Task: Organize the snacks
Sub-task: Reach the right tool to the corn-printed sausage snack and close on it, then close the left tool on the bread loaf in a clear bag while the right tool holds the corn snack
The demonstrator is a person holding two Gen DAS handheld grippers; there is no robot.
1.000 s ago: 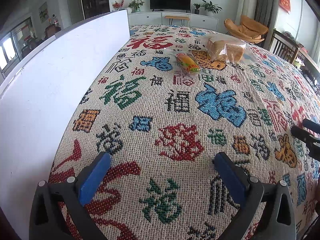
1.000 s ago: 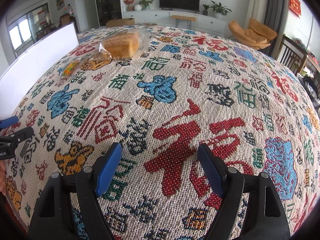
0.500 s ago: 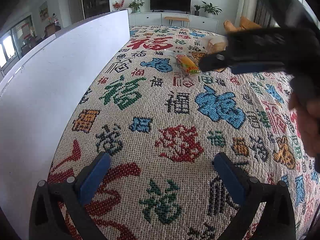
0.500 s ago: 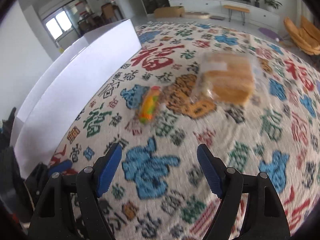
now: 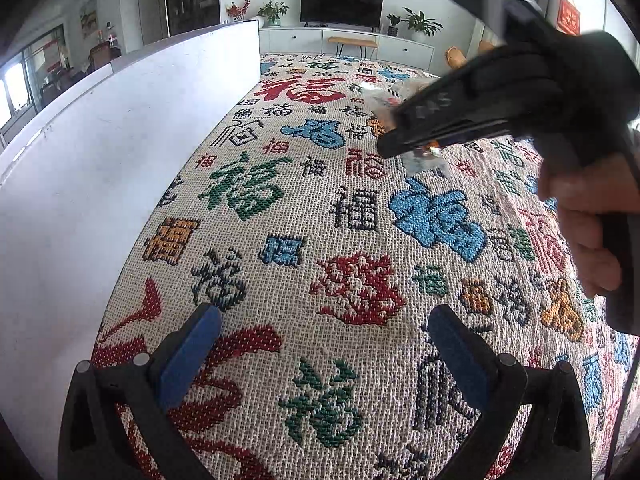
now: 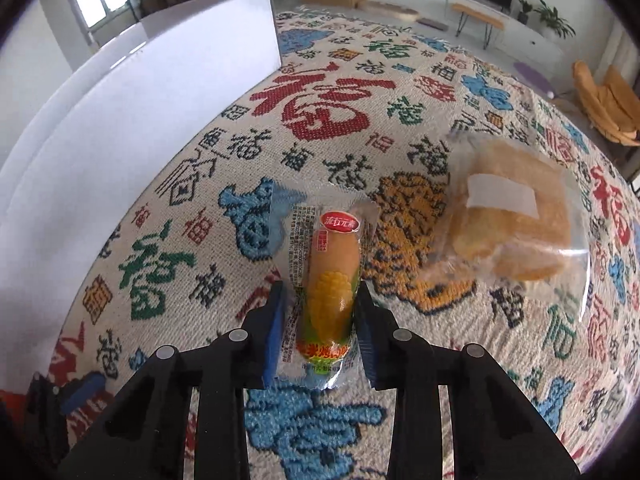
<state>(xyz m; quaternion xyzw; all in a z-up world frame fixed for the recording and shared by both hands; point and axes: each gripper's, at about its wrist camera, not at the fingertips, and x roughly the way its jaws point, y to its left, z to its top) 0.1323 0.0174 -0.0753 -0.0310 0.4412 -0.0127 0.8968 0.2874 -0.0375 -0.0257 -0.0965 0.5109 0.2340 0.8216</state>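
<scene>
Corn sausage snack: clear-wrapped, lying lengthwise on the patterned tablecloth, near the middle of the table. Right gripper: blue pads closed onto the packet's two long sides at its near end, a hold suited to lifting it without crushing; whether it has left the cloth cannot be told.

Bagged bread: at 2 o'clock from the sausage, close but not touching, flat on the cloth, untouched.

White board: upright along the table's edge, at 10 o'clock from the sausage, well apart.

Left gripper: fingers spread wide, holding nothing, low over the cloth at the near edge, apparently held in reserve.

Change against half a second ago: the right gripper, then spread and short of the snacks, has advanced and closed on the sausage; the left gripper's view is unchanged.
</scene>
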